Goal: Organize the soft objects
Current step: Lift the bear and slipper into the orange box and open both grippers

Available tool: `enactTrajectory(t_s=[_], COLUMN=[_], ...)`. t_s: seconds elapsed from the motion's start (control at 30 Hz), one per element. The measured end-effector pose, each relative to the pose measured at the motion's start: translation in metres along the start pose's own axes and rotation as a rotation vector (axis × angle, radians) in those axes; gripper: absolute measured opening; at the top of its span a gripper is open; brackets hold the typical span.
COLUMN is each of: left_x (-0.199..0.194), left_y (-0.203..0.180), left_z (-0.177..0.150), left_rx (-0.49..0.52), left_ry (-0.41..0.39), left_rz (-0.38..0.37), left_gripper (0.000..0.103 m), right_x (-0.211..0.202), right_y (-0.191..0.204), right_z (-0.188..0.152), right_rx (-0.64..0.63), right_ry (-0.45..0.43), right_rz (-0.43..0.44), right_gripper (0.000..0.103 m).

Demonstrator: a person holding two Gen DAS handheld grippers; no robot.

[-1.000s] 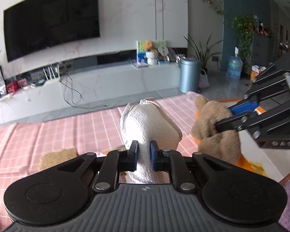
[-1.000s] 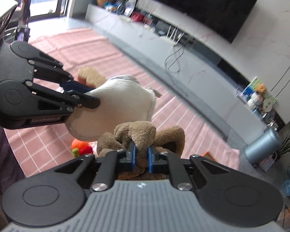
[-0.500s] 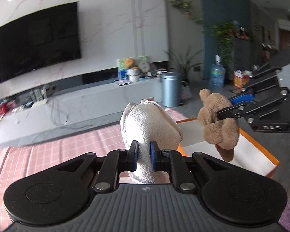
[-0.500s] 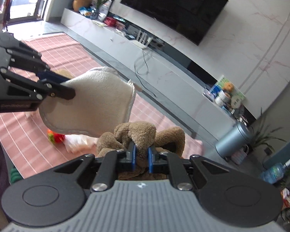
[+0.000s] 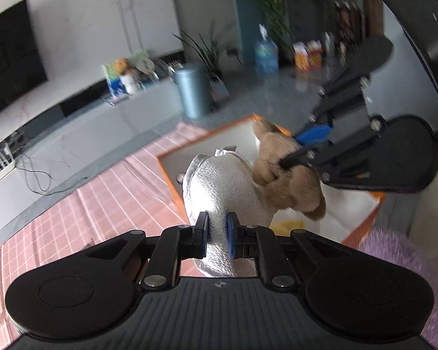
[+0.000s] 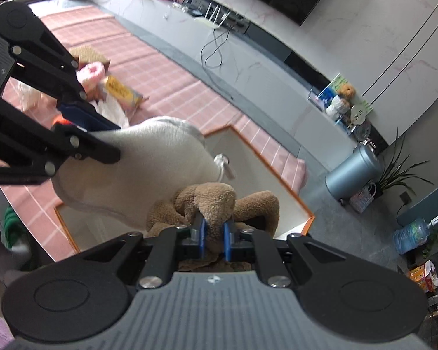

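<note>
1. Soft objects hang in the air above an orange-rimmed white box (image 6: 277,180): a pale, terry-textured pouch (image 5: 224,186) in the left hand-held gripper (image 5: 216,234) and a tan plush toy (image 6: 216,201) in the right hand-held gripper (image 6: 213,237).
2. Both hand-held grippers stand narrow, each pinching its item between blue pads; the pouch and the plush touch side by side over the box's open interior.
3. The box sits at the right end of a tabletop covered by a pink checked cloth (image 6: 160,75); the box's straight orange edge runs just beside the cloth's hem, and its far corner points toward the grey floor (image 5: 262,99).
4. Inside the box, the smooth white lining shows bare at the far-left part, with a yellowish patch (image 5: 289,224) at the near side, partly hidden by the plush.
5. Left on the cloth, well apart from the box, lie a pink fluffy item (image 6: 92,73), a brown fuzzy piece (image 6: 87,54), a yellow printed packet (image 6: 122,93) and crumpled white plastic (image 6: 114,112).
6. Beyond the tabletop, open floor separates it from a long grey TV console (image 6: 248,58); a cylindrical metal bin (image 6: 354,172) stands at the console's right end, beside a leafy plant (image 6: 400,172).
7. A purple fuzzy sleeve (image 5: 400,250) shows at the near right in the left wrist view.
</note>
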State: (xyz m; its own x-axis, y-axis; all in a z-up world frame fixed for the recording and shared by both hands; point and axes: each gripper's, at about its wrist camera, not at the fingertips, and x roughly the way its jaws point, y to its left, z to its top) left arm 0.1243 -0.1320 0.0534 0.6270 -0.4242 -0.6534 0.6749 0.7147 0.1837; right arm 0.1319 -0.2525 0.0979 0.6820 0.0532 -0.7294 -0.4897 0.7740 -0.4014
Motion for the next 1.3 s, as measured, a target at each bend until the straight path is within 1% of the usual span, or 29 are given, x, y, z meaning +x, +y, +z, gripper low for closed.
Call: enactTrajectory(t_s=[0.1,0.17,0.23,0.37,0.47,0.57,0.77,0.97,1.07,1.17,1.23,1.3], left_x=[0.018,0.027,0.037,0.048,0.056,0.063,0.078,0.088,0.089,0.090,0.090,0.088], left_y=[-0.012,-0.020,-0.026,-0.033,-0.038,-0.039,-0.040,-0.039,-0.038,-0.037,-0.036,-0.034], left_z=[-0.004,-0.007,-0.011,-0.010,-0.008,-0.007,-0.012,-0.014,-0.012,-0.011,-0.011,-0.011], left_rx=[0.086,0.133,0.170,0.235,0.265,0.281,0.285,0.266,0.255,0.248,0.237,0.228], left_ry=[0.057,0.098,0.136,0.175,0.200,0.225,0.270,0.296,0.296,0.290,0.288,0.279], left_rz=[0.017,0.011,-0.009,-0.012,-0.022,-0.049,-0.055,-0.050,-0.052,-0.047,-0.043,-0.038], left_gripper=[0.014,0.015,0.017,0.017,0.017,0.017,0.018,0.022,0.026,0.032,0.040,0.045], right_x=[0.014,0.024,0.036,0.057,0.069,0.079,0.090,0.102,0.104,0.107,0.109,0.111], right_y=[0.003,0.003,0.001,0.002,0.000,-0.005,-0.010,-0.007,-0.005,-0.007,-0.009,-0.010], right_z=[-0.005,-0.010,-0.015,-0.024,-0.029,-0.035,-0.043,-0.044,-0.045,-0.045,-0.044,-0.044], right_rx=[-0.020,-0.031,-0.038,-0.047,-0.035,-0.014,0.020,0.030,0.033,0.049,0.066,0.083], right_ry=[0.017,0.027,0.042,0.084,0.106,0.124,0.128,0.129,0.130,0.136,0.136,0.137], right_rz=[0.017,0.032,0.049,0.081,0.100,0.114,0.138,0.162,0.169,0.179,0.190,0.193], right_gripper=[0.010,0.010,0.010,0.011,0.011,0.011,0.012,0.013,0.015,0.016,0.019,0.020])
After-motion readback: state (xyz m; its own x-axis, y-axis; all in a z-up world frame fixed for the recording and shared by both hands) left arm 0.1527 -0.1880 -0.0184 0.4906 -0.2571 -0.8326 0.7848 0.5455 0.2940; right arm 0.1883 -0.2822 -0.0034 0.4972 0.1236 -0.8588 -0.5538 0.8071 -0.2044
